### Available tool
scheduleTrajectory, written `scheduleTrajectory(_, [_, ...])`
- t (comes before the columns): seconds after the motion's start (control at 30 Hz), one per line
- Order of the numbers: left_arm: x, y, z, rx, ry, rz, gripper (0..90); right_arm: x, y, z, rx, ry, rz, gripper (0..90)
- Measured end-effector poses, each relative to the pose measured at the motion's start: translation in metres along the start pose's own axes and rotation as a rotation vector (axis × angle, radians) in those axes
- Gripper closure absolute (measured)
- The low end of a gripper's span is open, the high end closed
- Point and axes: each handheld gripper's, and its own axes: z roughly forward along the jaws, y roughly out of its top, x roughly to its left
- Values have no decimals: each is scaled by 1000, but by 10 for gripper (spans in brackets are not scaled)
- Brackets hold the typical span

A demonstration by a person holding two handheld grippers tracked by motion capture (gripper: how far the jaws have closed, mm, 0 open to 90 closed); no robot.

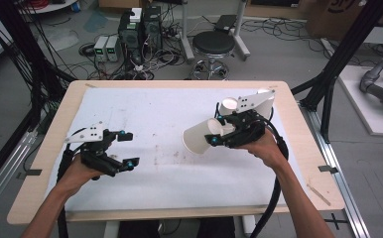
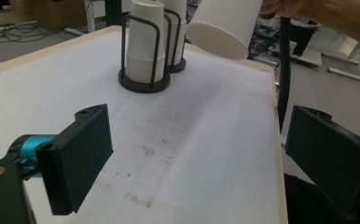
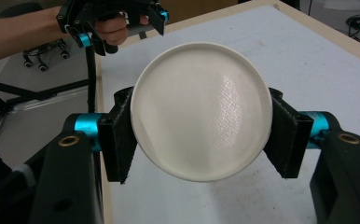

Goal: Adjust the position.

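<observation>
Right of centre in the high view, the right claw (image 1: 218,133) is clamped on a white paper cup (image 1: 202,136), held up off the desk (image 1: 145,129) and tipped on its side with its base toward the left of the frame. In the right gripper view the cup's round base (image 3: 201,109) sits squeezed between both jaws, touching each one. The left claw (image 1: 128,148) is at the lower left of the high view, spread wide with nothing in it, well apart from the cup. In the left gripper view, two cup stacks in black wire holders (image 2: 144,51) stand at the upper middle of the frame, with the held cup (image 2: 225,25) just right of them at the top.
</observation>
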Motion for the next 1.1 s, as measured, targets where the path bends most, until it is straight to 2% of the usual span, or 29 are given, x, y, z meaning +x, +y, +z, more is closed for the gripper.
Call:
scheduleTrajectory(0.47, [11,15,11,-13,-112,19,72,1,-3,6,-33,37,0,359])
scheduleTrajectory(0.87, [13,25,32,-21,-222,37,72,6,-2,13,-59,78,-12,359])
scheduleTrajectory(1.1, [16,30,43,-33,-266,40,72,8,-1,15,-78,93,-14,359])
